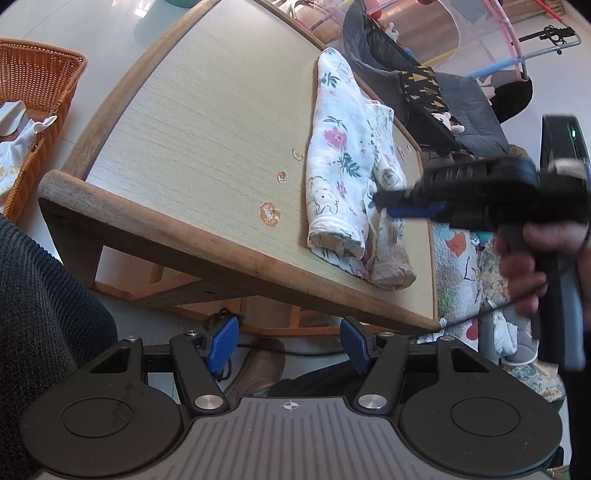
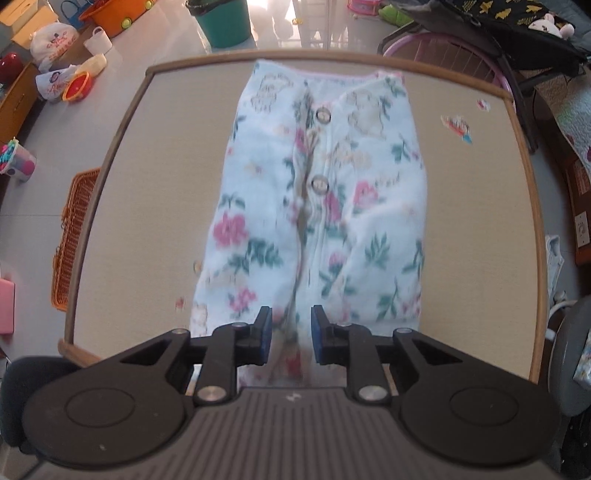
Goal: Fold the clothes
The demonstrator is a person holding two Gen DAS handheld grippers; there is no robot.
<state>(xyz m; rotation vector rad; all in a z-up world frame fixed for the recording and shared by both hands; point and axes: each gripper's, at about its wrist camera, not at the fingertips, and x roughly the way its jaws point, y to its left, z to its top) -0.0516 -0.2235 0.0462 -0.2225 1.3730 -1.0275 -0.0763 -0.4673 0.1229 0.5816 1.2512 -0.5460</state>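
The floral garment (image 2: 317,206) lay folded lengthwise near the table's (image 1: 192,122) right edge. Right gripper (image 2: 291,334) hovered spread over its near hem; left gripper (image 1: 288,345) hung spread below the near edge.

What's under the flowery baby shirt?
The flowery shirt lies on the wooden table. Cartoon stickers dot the bare top beside it; whatever is beneath the cloth is covered.

A pale desk (image 2: 461,221) with a rounded wooden rim fills mid-frame. White glossy floor (image 2: 44,122) lies at left, with an orange wicker basket (image 1: 40,96) at upper left. A green bin (image 2: 221,22) stands at top centre. A patterned quilt (image 1: 465,280) lies at lower right.
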